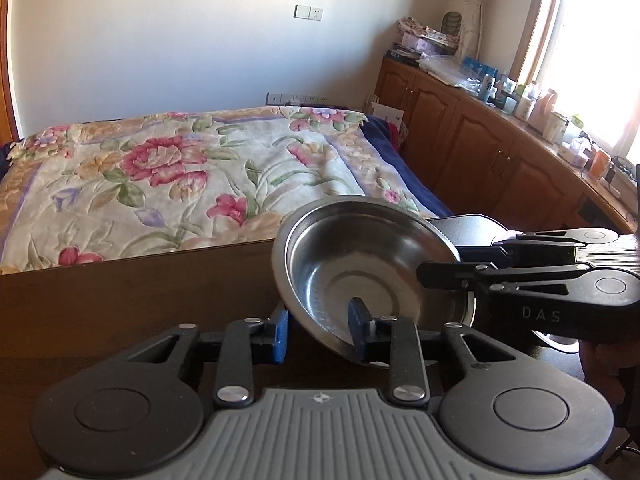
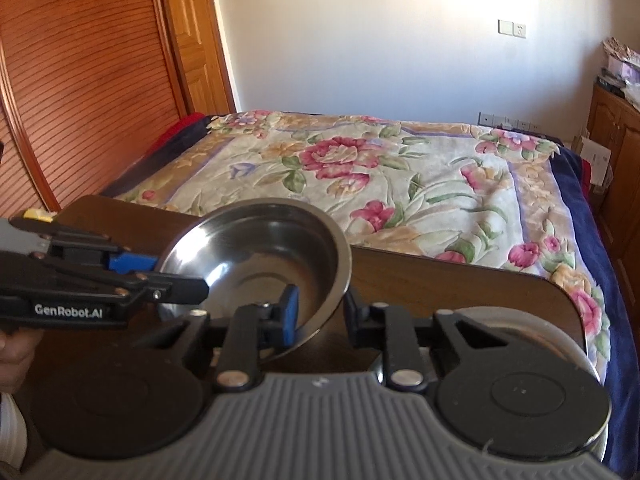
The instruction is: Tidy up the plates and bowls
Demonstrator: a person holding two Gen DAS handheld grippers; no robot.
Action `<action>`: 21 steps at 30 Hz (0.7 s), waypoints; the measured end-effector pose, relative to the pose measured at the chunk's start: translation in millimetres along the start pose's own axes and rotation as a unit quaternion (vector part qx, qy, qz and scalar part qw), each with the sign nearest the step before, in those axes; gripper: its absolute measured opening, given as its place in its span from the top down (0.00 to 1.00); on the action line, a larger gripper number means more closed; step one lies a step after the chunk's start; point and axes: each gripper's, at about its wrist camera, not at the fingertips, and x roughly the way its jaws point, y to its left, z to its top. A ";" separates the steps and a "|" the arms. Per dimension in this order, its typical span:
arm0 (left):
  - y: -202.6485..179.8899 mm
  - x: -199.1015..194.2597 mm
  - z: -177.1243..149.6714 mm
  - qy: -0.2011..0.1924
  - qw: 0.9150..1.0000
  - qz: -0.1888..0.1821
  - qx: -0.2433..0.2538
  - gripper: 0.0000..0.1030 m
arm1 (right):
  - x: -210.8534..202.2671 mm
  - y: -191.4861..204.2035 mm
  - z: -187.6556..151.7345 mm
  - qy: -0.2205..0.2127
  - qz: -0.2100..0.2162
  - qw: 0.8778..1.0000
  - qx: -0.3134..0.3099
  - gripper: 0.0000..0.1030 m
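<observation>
A shiny steel bowl [image 1: 360, 264] [image 2: 260, 256] hangs tilted above the dark wooden table [image 1: 140, 300]. Both grippers grip it from opposite sides. My left gripper [image 1: 320, 328] is shut on the bowl's near-left wall, with one blue pad [image 1: 358, 320] inside and the other outside. My right gripper [image 2: 320, 314] is shut on the opposite wall, its blue pad [image 2: 290, 312] inside the bowl. Each gripper also shows in the other's view: the right gripper [image 1: 440, 266] comes in from the right, the left gripper [image 2: 176, 278] from the left.
Another steel dish [image 2: 560, 336] [image 1: 554, 342] lies on the table under the right gripper. Behind the table is a bed with a floral blanket [image 1: 180, 168]. Wooden cabinets [image 1: 460, 128] with clutter on top run along the right wall. A hand [image 2: 12, 344] holds the left gripper.
</observation>
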 end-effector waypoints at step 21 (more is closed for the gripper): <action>-10.0 -52.8 0.7 -0.032 0.999 0.003 0.012 0.74 | -38.4 16.7 6.5 -0.031 -0.002 0.999 -0.008 0.79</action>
